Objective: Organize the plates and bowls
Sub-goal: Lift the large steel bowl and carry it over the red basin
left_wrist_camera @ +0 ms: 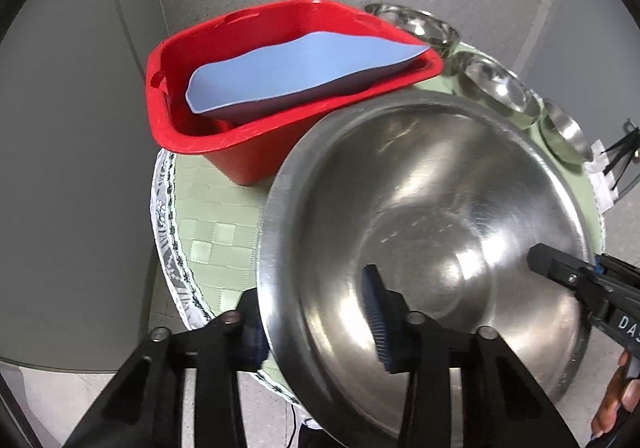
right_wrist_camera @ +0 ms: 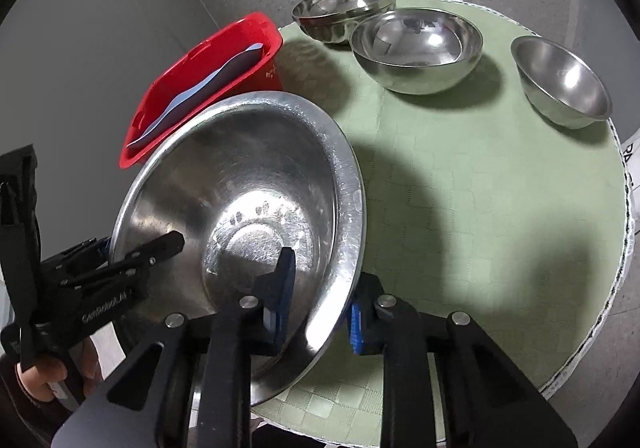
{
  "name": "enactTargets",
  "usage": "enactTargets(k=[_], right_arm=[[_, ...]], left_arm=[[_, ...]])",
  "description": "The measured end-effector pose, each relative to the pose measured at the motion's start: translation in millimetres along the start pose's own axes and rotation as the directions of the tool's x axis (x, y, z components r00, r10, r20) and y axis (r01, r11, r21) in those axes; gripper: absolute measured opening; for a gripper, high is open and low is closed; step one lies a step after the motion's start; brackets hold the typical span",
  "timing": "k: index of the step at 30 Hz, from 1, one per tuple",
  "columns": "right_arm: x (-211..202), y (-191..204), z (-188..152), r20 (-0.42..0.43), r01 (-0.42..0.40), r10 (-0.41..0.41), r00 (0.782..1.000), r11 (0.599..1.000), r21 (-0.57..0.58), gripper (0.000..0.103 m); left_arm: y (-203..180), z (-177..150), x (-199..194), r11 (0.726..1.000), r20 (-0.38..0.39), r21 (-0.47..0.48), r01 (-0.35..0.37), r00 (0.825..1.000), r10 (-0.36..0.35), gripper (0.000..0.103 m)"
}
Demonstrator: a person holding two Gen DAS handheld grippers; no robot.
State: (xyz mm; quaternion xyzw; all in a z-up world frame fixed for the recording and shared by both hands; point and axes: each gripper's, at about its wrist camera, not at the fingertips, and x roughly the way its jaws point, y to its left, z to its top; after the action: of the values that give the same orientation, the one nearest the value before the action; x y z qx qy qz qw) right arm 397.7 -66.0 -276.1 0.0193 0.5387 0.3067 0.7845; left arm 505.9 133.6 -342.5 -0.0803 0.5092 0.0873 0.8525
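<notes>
Right wrist view: large steel bowl (right_wrist_camera: 248,207), tilted, lifted above the green mat (right_wrist_camera: 480,207), nearer rim toward both grippers. Right gripper (right_wrist_camera: 320,312) clamps that rim, one finger inside, one outside. Left gripper (left_wrist_camera: 316,312) pinches the opposite rim likewise. Red tub (left_wrist_camera: 240,151) just behind; three smaller bowls (right_wrist_camera: 416,47) well apart.

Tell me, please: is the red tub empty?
No. In the left wrist view, the red tub holds a curved blue sheet that lies across its inside and reaches over one rim.

red tub (left_wrist_camera: 256,135) holding a blue sheet (left_wrist_camera: 304,67), on green mat (right_wrist_camera: 480,187).
</notes>
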Motion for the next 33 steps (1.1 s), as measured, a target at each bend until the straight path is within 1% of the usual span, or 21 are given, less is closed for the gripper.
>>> enactTargets(k=[2, 3, 6, 12, 15, 20, 25, 29, 33], right_arm=[[1, 0, 0, -0.002, -0.006, 0.006, 1.0, 1.0, 0.0, 0.02], [0, 0, 0, -0.003, -0.007, 0.007, 1.0, 1.0, -0.003, 0.02], [0, 1, 1, -0.003, -0.005, 0.005, 1.0, 1.0, -0.011, 0.02], [-1, -1, 2, -0.001, -0.007, 0.007, 1.0, 1.0, -0.014, 0.02], [-7, -1, 2, 0.013, -0.006, 0.006, 1.0, 1.0, -0.024, 0.02], [-24, -3, 3, 0.042, -0.004, 0.005, 0.999, 1.0, -0.031, 0.02], [-49, 1, 7, 0.096, 0.006, -0.001, 0.995, 0.999, -0.052, 0.02], [-69, 9, 19, 0.152, 0.016, -0.005, 0.988, 0.997, -0.076, 0.02], [-81, 21, 37, 0.201, 0.012, 0.008, 0.98, 0.995, -0.095, 0.02]], left_arm=[[-1, 0, 5, 1.0, -0.021, 0.004, -0.004, 1.0, 0.004, 0.012], [-2, 0, 10, 1.0, -0.036, 0.008, 0.005, 0.999, -0.005, 0.007], [-6, 0, 12, 1.0, -0.03, 0.021, -0.013, 0.999, 0.014, 0.008], [-9, -2, 11, 1.0, -0.021, 0.025, -0.004, 1.0, 0.004, 0.007], [-12, -5, 3, 1.0, 0.0, 0.029, 0.0, 1.0, 0.0, 0.007], [-16, -6, -16, 0.999, 0.042, 0.032, 0.013, 0.999, -0.014, 0.007], [-22, -4, -45, 0.999, 0.104, 0.039, 0.025, 0.994, -0.029, 0.007], [-21, 2, -68, 0.999, 0.157, 0.04, 0.033, 0.987, -0.039, 0.007], [-14, 14, -90, 0.999, 0.213, 0.031, 0.034, 0.976, -0.04, 0.007]])
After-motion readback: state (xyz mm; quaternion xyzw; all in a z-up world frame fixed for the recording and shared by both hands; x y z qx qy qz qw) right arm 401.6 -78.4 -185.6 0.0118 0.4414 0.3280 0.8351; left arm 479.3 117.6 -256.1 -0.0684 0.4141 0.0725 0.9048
